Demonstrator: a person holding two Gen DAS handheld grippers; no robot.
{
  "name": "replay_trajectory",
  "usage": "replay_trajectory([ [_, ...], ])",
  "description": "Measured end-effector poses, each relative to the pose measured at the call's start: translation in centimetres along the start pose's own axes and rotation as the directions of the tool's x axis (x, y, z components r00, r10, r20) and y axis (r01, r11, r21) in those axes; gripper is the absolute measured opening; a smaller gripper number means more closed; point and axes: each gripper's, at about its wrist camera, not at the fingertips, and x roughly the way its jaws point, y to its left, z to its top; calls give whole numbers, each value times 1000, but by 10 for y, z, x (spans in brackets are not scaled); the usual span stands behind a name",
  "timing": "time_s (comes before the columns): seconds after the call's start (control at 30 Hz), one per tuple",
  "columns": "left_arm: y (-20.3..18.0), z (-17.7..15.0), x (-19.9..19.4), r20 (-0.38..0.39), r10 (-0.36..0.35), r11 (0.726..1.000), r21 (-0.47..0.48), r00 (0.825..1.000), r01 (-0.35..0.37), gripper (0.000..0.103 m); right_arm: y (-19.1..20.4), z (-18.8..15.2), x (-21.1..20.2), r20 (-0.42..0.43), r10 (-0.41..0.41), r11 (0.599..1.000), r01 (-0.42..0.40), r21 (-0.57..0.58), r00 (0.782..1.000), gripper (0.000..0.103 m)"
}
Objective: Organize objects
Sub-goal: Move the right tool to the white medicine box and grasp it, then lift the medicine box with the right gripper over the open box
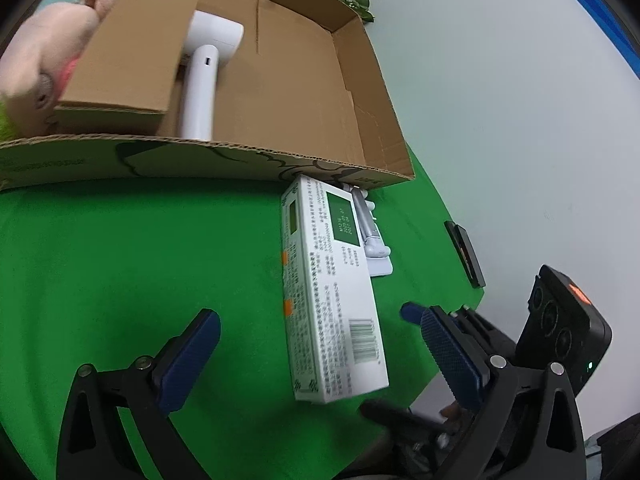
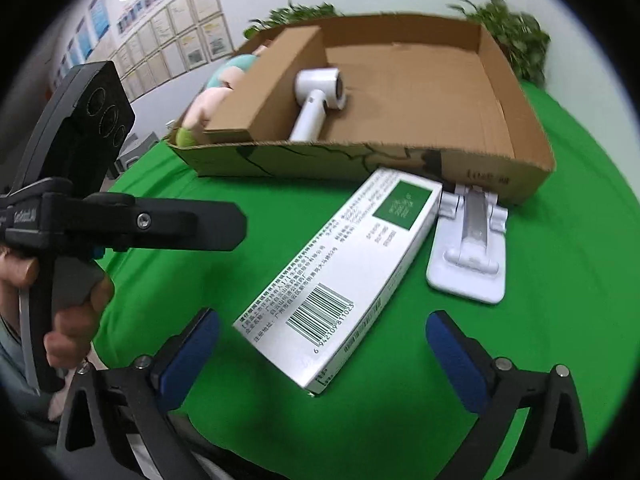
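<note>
A long white and green carton (image 1: 332, 288) (image 2: 340, 268) lies flat on the green cloth in front of the cardboard box (image 1: 384, 140) (image 2: 520, 128). A white folding stand (image 2: 468, 248) (image 1: 374, 236) lies beside it. Inside the box are a white hair dryer (image 1: 204, 76) (image 2: 316, 100) and a smaller brown carton (image 1: 132, 48) (image 2: 268, 92). My left gripper (image 1: 320, 344) is open and empty, with the carton between its blue pads. My right gripper (image 2: 324, 340) is open and empty, just short of the carton's near end.
A plush toy (image 1: 52, 36) (image 2: 216, 92) lies at the box's left end. A dark phone-like slab (image 1: 464, 252) lies near the table's right edge. Green plants (image 2: 516, 36) stand behind the box. The left hand-held gripper (image 2: 80, 200) shows at the left of the right wrist view.
</note>
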Motion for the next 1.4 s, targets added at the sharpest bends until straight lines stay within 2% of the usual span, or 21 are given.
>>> replay_trajectory([
  [0.27, -4, 24, 33, -75, -84, 996, 26, 994, 86, 91, 13, -2, 28, -80, -23, 999, 27, 46, 997, 103],
  [0.53, 0, 18, 47, -111, -116, 993, -8, 987, 116, 91, -23, -18, -1, -76, -61, 991, 69, 114, 995, 97],
  [0.6, 0, 17, 52, -113, -121, 993, -18, 986, 120, 91, -29, -20, -7, -71, -48, 989, 57, 136, 996, 97],
  [0.7, 0, 16, 59, -120, -122, 992, -30, 985, 119, 91, -20, -17, -6, -62, -51, 994, 56, 90, 997, 97],
  [0.73, -1, 16, 60, -121, -124, 992, -35, 985, 120, 91, -16, -17, -4, -64, -48, 996, 53, 75, 997, 95],
  [0.8, -2, 14, 62, -124, -124, 992, -36, 985, 120, 85, -9, -18, 1, -79, -54, 997, 57, 42, 995, 81],
  [0.83, -2, 14, 62, -125, -124, 992, -37, 984, 120, 85, -8, -20, 5, -94, -57, 998, 59, 28, 994, 69],
  [1.03, 1, 8, 61, -109, -123, 992, -56, 986, 117, 85, -10, -24, -1, -81, -56, 998, 59, 32, 995, 66],
  [1.13, 5, 8, 60, -102, -131, 989, -85, 986, 123, 83, -18, -26, -6, -75, 7, 996, 0, 93, 997, 66],
  [1.23, 7, 8, 59, -98, -118, 989, -99, 988, 108, 74, -25, -30, -7, -80, 72, 987, -60, 148, 994, 66],
  [1.37, 8, 1, 60, -104, -91, 992, -95, 990, 81, 50, -28, -33, -11, -74, 94, 983, -80, 164, 993, 66],
  [1.4, 8, 0, 59, -103, -81, 993, -92, 991, 72, 49, -28, -34, -12, -74, 94, 983, -81, 165, 993, 66],
])
